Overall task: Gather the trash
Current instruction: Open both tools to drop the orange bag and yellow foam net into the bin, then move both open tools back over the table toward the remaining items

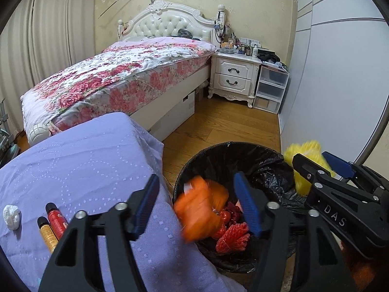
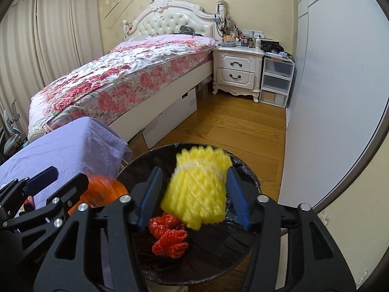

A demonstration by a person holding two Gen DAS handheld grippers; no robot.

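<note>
A black bin (image 1: 218,149) with a black liner stands on the floor beside a purple-covered surface (image 1: 85,160). Red foam nets (image 1: 233,239) lie at its bottom. My left gripper (image 1: 198,204) is open over the bin; a blurred orange wad (image 1: 199,209) hangs between its blue pads and touches neither. My right gripper (image 2: 194,194) is open above the same bin (image 2: 145,154), with a blurred yellow foam net (image 2: 197,192) loose between its pads, above the red nets (image 2: 170,241). Each view shows the other gripper at its edge (image 1: 316,159) (image 2: 65,177).
On the purple cover lie a white crumpled wad (image 1: 12,216) and two small bottles (image 1: 52,220). Behind are a bed with a floral quilt (image 1: 116,80), a white nightstand (image 1: 233,75), plastic drawers (image 1: 271,87) and a wardrobe wall (image 1: 335,73). Bare wood floor (image 1: 231,126) stretches beyond the bin.
</note>
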